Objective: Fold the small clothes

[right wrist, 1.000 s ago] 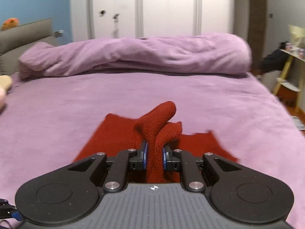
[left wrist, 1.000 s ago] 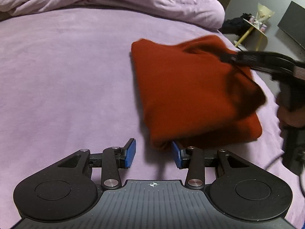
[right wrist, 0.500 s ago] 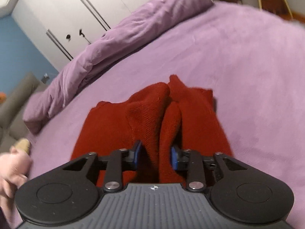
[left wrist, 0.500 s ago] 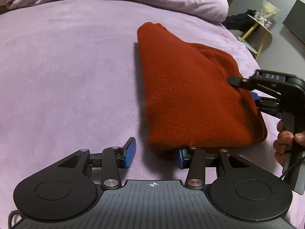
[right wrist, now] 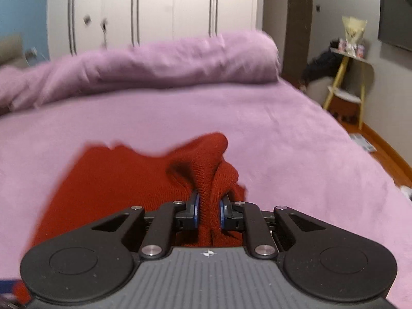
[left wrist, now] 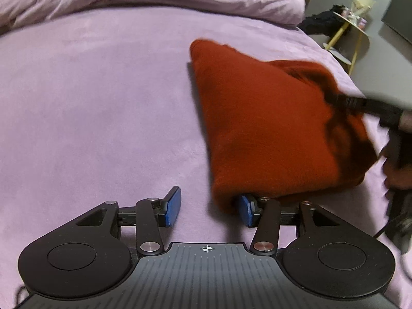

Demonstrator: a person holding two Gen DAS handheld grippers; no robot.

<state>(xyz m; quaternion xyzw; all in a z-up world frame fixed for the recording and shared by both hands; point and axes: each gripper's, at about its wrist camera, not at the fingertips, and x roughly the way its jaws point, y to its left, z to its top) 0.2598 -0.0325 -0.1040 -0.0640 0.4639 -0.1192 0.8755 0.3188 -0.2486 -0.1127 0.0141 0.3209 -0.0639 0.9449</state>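
Note:
A red knit garment (left wrist: pixel 257 128) lies folded on the purple bed cover (left wrist: pixel 90 103). My left gripper (left wrist: pixel 208 207) is low at its near corner and its jaws are opening. The right pad (left wrist: pixel 244 209) sits under the cloth's edge, the left pad (left wrist: pixel 173 206) is over bare bed, and nothing is pinched. My right gripper (right wrist: pixel 209 208) is closing, and its pads press a bunched ridge of the red garment (right wrist: pixel 116 185). In the left wrist view the right gripper (left wrist: pixel 342 101) is a blurred dark bar at the garment's right side, with a hand behind it.
A rolled purple duvet (right wrist: pixel 154 69) lies across the far side of the bed. White wardrobe doors (right wrist: pixel 154 7) stand behind it. The bed's edge drops off at the right, where a small yellow-legged table (right wrist: pixel 345 77) and a dark wall screen (right wrist: pixel 396 28) stand.
My right gripper loosened on the red fold, then closed on it again, and its view swung back level. My left jaws widened slightly at the garment's near corner.

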